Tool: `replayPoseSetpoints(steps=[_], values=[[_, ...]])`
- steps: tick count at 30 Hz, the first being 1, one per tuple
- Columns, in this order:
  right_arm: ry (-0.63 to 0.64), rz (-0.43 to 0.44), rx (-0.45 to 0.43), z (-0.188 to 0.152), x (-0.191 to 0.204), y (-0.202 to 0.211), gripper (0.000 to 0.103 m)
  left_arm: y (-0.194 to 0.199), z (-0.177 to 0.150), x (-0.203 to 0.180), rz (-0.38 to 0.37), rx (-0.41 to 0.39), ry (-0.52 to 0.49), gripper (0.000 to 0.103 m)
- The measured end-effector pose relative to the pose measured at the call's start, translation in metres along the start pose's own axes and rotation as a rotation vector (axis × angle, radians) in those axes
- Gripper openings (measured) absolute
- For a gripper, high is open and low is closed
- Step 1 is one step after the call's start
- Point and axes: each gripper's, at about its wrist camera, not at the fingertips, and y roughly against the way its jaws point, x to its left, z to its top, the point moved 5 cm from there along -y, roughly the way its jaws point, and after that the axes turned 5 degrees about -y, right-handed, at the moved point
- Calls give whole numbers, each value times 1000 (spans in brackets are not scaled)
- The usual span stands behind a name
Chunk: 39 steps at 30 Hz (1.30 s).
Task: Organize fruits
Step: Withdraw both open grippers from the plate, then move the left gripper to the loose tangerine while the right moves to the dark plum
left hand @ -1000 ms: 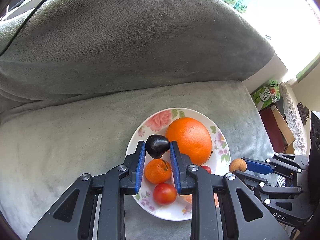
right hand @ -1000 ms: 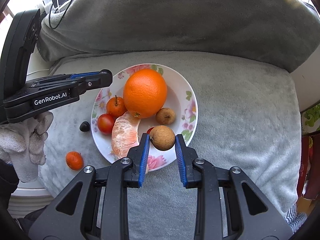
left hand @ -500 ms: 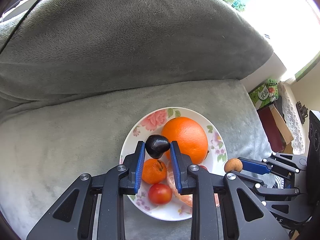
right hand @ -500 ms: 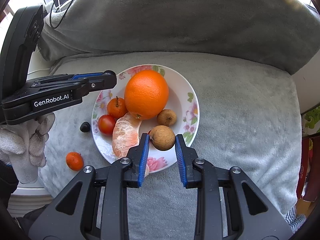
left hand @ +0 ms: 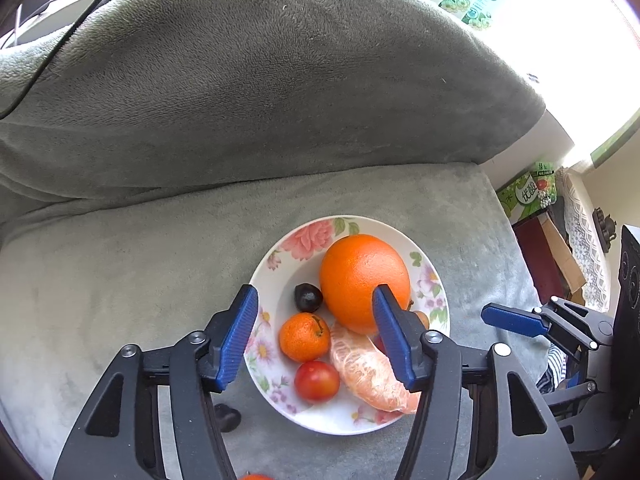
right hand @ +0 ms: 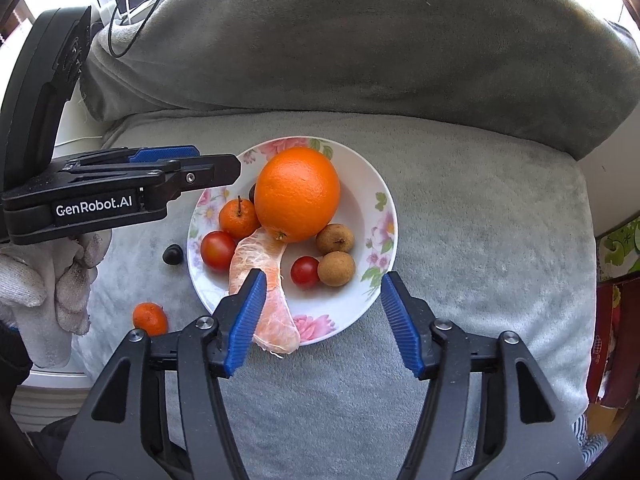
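A floral white plate [left hand: 280, 276] [right hand: 360, 200] lies on a grey blanket. It holds a big orange [left hand: 364, 280] [right hand: 297, 194], a small tangerine [left hand: 304, 336] [right hand: 239, 218], a peeled segment [left hand: 372, 368] [right hand: 260, 280], red tomatoes [left hand: 317, 381] [right hand: 218, 249], a dark plum [left hand: 308, 296] and two brown longans [right hand: 336, 268]. My left gripper [left hand: 316, 332] is open and empty above the plate. My right gripper [right hand: 322, 320] is open and empty above the plate's near rim.
A second dark fruit [right hand: 173, 255] [left hand: 227, 418] and a small tangerine [right hand: 150, 319] lie on the blanket left of the plate. A large grey cushion [left hand: 260, 80] rises behind. Boxes and packets [left hand: 532, 192] stand off the right edge.
My left gripper opened and the dark plum now lies on the plate. My right gripper opened and its longan now lies on the plate beside the other one.
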Motion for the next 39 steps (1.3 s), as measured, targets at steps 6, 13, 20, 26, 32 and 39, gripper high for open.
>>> replayPoseSetpoints(steps=[6, 13, 20, 26, 32, 39], values=[[20, -21, -7, 0, 2, 3, 75, 6, 0, 1, 19, 0, 16, 69], [43, -46, -9, -1, 7, 4, 75, 13, -2, 3, 26, -11, 20, 69], [15, -35, -2, -4, 7, 4, 75, 20, -6, 9, 39, -18, 36, 69], [-19, -24, 4, -6, 4, 5, 75, 26, -11, 14, 50, -22, 54, 69], [-12, 1, -64, -3, 9, 16, 75, 37, -24, 29, 70, -33, 96, 69], [70, -17, -72, 3, 25, 19, 84, 53, -54, 56, 106, -27, 167, 69]])
